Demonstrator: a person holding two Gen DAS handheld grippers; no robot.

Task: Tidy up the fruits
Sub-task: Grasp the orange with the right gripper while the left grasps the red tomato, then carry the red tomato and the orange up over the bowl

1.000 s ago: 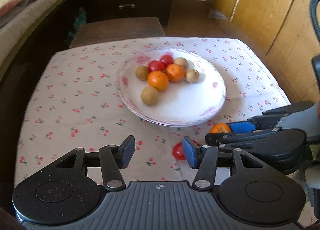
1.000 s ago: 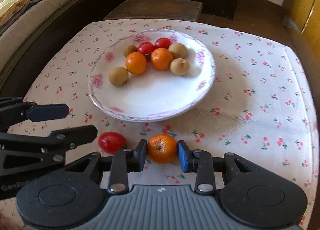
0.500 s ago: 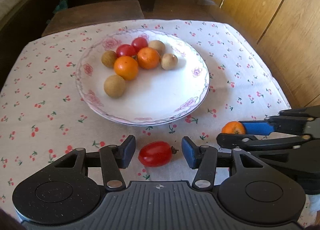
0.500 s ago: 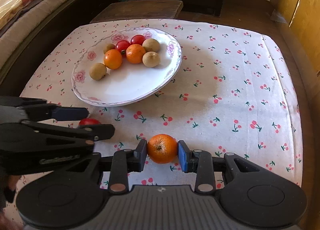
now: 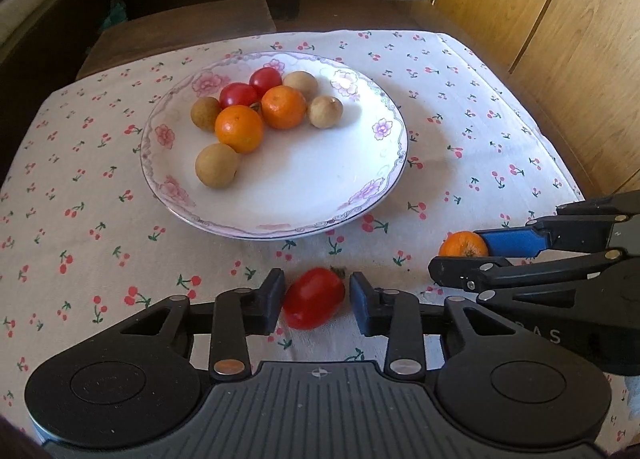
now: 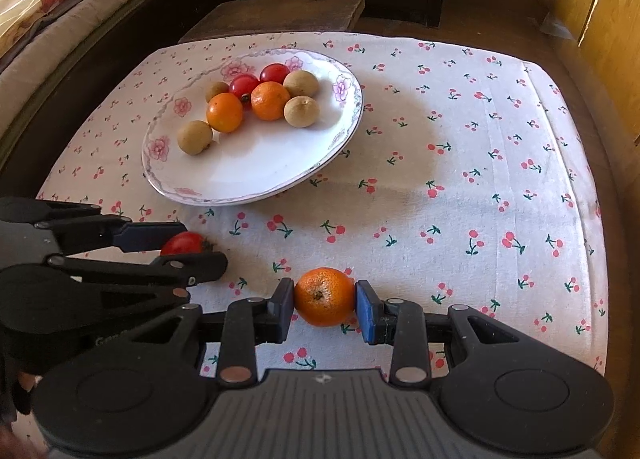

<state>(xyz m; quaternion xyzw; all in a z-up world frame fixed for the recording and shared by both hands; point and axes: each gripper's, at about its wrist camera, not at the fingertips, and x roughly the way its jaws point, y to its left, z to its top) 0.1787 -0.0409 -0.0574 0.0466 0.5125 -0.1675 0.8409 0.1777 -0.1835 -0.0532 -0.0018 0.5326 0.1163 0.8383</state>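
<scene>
Left tongs [image 5: 316, 297]: jaws closing around the red tomato [image 5: 314, 298] on the cloth-covered bench [image 5: 460, 147]; a slim gap shows at the right pad.
Right tongs [image 6: 325, 301]: clamped on a mandarin [image 6: 325, 296], near edge.
Plate [image 5: 320, 195]: farther back, holds mandarins, tomatoes, longans.

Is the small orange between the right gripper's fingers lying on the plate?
No: the small orange sits on the cherry-print tablecloth, well apart from the plate.
</scene>
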